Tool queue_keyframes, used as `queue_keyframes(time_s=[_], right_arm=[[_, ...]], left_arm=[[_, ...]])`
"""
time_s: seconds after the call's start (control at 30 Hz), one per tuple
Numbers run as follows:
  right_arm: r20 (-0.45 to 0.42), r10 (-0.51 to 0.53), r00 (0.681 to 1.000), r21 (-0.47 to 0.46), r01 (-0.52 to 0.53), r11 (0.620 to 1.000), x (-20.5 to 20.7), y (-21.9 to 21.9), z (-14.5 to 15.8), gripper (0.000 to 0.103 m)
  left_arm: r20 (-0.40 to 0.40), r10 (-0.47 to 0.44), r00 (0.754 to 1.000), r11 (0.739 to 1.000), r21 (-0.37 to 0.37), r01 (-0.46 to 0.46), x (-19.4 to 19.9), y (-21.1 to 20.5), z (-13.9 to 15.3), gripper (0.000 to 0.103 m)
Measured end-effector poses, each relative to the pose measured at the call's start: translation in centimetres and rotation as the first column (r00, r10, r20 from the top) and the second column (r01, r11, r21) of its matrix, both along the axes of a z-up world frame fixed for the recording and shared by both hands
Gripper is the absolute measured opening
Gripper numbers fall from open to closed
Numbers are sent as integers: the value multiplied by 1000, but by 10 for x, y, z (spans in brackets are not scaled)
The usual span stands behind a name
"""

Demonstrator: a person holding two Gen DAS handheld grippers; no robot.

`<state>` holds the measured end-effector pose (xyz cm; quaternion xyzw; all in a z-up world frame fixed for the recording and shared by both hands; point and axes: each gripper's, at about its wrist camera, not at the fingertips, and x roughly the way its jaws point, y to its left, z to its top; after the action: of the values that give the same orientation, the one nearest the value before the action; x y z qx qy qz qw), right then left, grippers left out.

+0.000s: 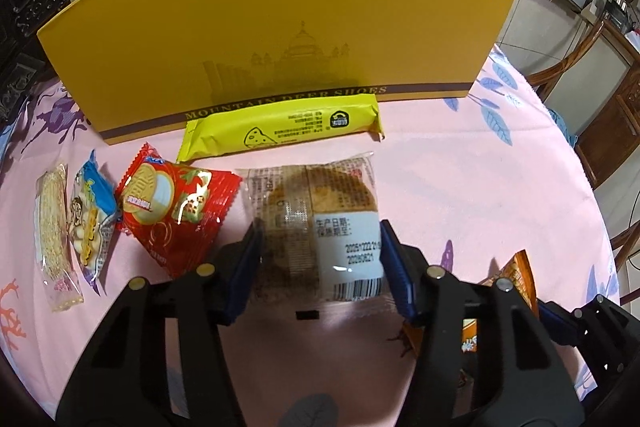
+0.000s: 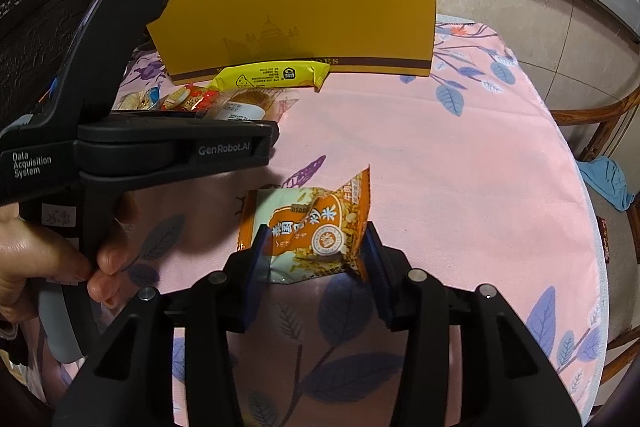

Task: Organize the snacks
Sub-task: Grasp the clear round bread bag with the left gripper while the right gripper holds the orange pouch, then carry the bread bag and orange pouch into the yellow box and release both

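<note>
The left gripper has its blue pads against both sides of a clear-wrapped cake. Beyond the fingertips lies a yellow bar; left of the fingers, a red biscuit packet.

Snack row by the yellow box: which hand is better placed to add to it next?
Left. Its gripper brackets the clear packet right beside the red packet; the right gripper, with the orange packet, sits farther from the row.
</note>
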<state>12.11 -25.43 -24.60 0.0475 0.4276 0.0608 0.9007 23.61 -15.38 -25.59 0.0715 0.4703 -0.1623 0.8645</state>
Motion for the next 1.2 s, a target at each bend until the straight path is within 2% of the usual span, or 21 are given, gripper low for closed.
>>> queue_keyframes(time_s=[0.33, 0.43, 0.5, 0.57, 0.73, 0.9, 1.2], right_arm=[[-40, 7, 999, -38, -9, 999, 6, 5, 3, 46], [-55, 17, 998, -39, -19, 999, 8, 4, 5, 39], [-63, 12, 998, -24, -13, 1000, 9, 1, 8, 31], [-68, 14, 998, -15, -15, 1000, 9, -1, 11, 30], [-93, 5, 996, 24, -3, 1000, 2, -3, 11, 29], [-108, -18, 994, 58, 24, 998, -4, -6, 8, 30], [-113, -17, 993, 60, 24, 998, -5, -6, 12, 30]], left_arm=[[3, -3, 1000, 1000, -13, 3, -6, 13, 4, 57], [2, 0, 1000, 1000, -16, 0, -8, 14, 4, 57], [1, 3, 1000, 1000, -23, -3, -10, 16, 4, 57], [-1, 5, 1000, 999, -33, -5, -13, 17, 5, 56], [-11, 2, 1000, 998, -63, -3, -23, 24, 7, 56], [7, -34, 999, 999, -28, 34, -40, 22, 5, 56], [-23, -14, 1000, 999, -53, 13, -52, 35, 14, 56]])
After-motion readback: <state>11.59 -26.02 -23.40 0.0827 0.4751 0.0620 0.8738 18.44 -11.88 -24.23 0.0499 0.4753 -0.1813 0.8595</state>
